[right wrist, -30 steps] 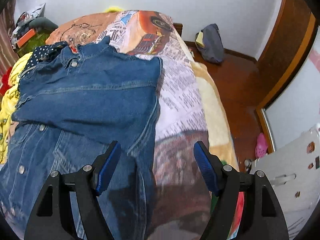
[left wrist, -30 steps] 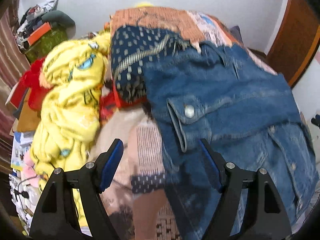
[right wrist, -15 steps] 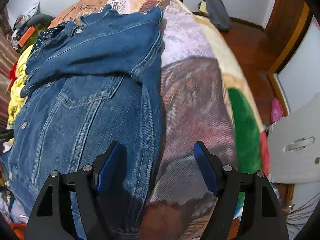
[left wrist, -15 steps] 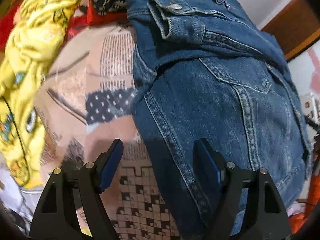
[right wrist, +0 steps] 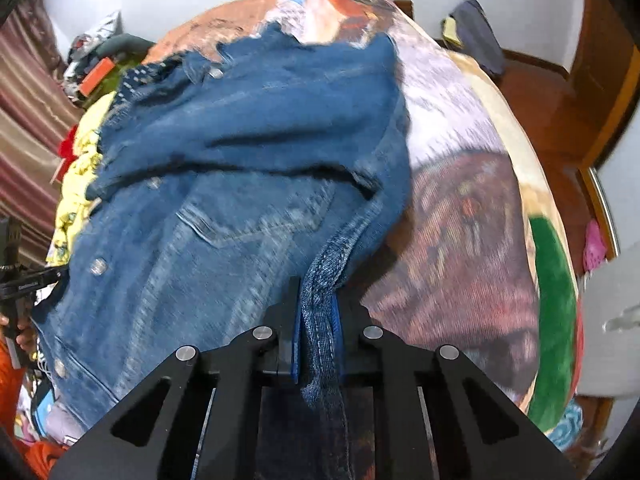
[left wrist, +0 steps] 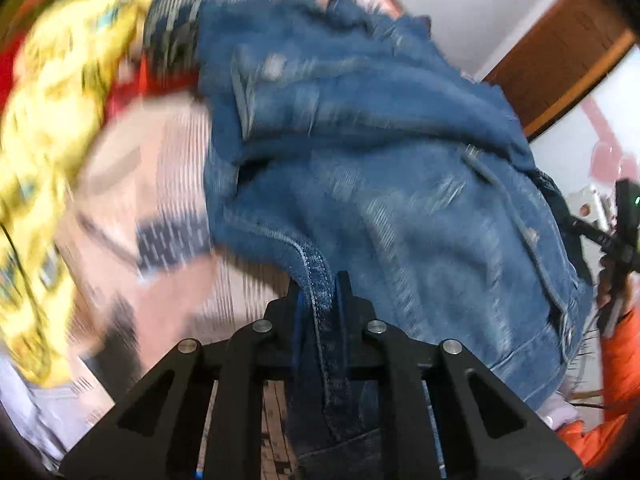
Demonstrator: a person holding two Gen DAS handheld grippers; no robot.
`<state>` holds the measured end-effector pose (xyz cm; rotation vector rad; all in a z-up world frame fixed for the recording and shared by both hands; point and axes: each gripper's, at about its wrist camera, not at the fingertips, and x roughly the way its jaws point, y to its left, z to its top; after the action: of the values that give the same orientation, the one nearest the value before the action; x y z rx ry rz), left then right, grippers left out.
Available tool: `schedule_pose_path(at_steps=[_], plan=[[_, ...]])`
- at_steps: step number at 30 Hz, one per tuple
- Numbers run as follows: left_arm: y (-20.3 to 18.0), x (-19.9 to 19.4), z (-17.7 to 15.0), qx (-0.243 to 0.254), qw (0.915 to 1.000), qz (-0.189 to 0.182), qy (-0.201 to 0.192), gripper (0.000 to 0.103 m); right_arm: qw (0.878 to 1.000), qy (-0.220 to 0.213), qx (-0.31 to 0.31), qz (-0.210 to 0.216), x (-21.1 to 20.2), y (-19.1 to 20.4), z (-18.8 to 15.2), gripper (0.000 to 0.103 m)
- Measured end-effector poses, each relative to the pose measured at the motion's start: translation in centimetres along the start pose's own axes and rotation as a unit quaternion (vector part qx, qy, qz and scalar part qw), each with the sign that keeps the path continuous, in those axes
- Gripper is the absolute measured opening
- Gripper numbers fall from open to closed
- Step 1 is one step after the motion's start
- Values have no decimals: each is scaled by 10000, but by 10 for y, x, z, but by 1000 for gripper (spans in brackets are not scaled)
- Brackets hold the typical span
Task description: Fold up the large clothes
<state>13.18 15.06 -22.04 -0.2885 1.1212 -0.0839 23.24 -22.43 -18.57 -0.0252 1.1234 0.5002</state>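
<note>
- Two tongs, left and right, have just been closing, and each now pinches a hem seam of the denim jacket; the cloth sits between the blue pads in both wrist views.
- Most of the jacket lies on the bed, sleeves folded across the chest, with the bottom corners lifted into the grips.
- Each grip looks thin, on the seam edge only. Denim is heavy, so a quick lift could pull a corner out, and the fold would land crooked.
- If one hand leads the other, the hem would skew and the jacket would twist rather than fold square.
- Carrying the hem over too fast could throw the folded sleeves open again.
- Just left of the jacket lies a heap of yellow clothes; a drift that way could drag the jacket onto it.
</note>
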Motion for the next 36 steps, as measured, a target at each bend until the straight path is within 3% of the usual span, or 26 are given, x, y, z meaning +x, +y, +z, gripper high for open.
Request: schedule_pose_path(at_steps=[6,9,16,21,23,29,36], plan=[[0,-48,45,-25,9950,243,-973,14,9977,-656,-169,-97,-30,-2,32,11],[15,-48,54,-259,9916,509,-1160,14,9962,-799,-181,-310,-28,-7,37,11],[29,10,50,-482,9932,848,-641,18,9971,-511,89,-565,11,-21,38,13],[23,28,42,-420,9955,799,-289,22,9960,-339,-20,-831,9,-22,31,28],[20,25,41,-299,9957,833,-270,28,9956,-250,63,-896,3,-25,30,41],[17,-9,33,-88,9970,624,-438,65,9973,-219,439,-546,-25,-34,22,53],[24,-31,7,0,9982,430,-411,68,9984,-197,440,-310,-35,-24,-5,61]])
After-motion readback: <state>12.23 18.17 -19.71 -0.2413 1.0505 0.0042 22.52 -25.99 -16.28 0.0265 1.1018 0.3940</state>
